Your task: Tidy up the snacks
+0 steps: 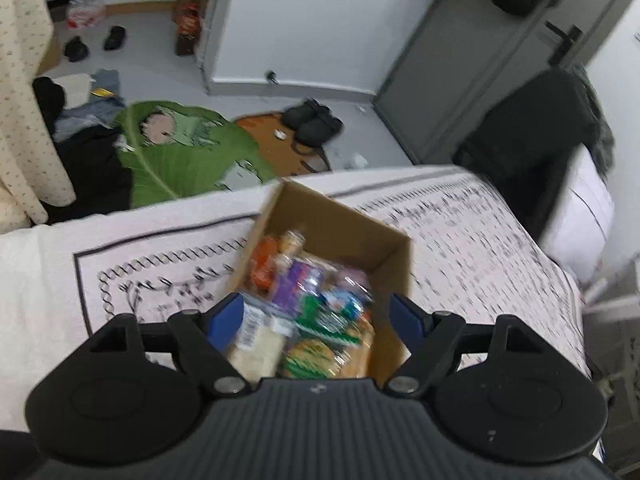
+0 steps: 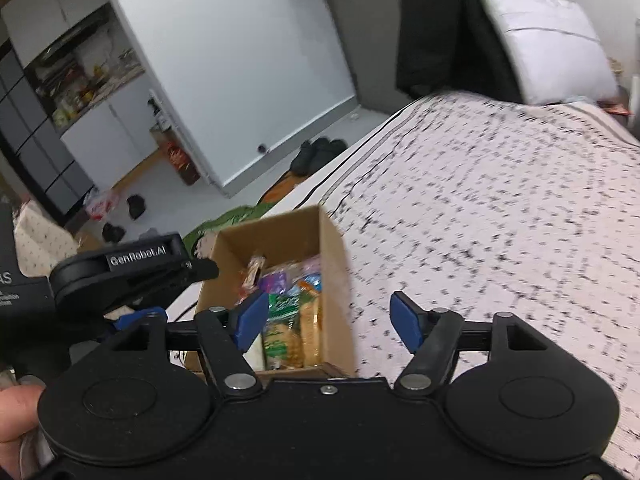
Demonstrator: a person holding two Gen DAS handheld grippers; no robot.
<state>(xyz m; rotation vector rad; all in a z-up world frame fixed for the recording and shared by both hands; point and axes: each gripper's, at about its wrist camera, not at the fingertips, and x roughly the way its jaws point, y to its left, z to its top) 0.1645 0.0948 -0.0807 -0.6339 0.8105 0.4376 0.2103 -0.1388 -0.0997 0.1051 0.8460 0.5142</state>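
So there's an open brown cardboard box (image 1: 344,236) sitting on the bed with the white black-patterned cover (image 1: 480,248), near its floor-side edge, and it's stuffed with a jumble of small crinkly snack packets (image 1: 316,308). There are purple, green and orange wrappers, plus what look like clear packs of pale crackers. It's all motion-blurred, so I can't read any labels.

The left gripper (image 1: 318,318) hangs right over the box with its blue-padded fingers (image 1: 226,318) spread wide and nothing between them. Same deal on the right gripper (image 2: 334,320): wide apart, empty, hovering over the near end of the box and the bed cover beside it. You can see the left tool off to the side in the right wrist view too.

My guess on handling: these packets are light, soft and slippery, and the crackers inside would crush easily. I'd pinch one packet across its flat sides or by a sealed end, gently, and take from the top of the pile. The box itself is probably light and stiff-ish, but its thin walls would flex, so I'd grab a rim or use both tools on opposite sides.
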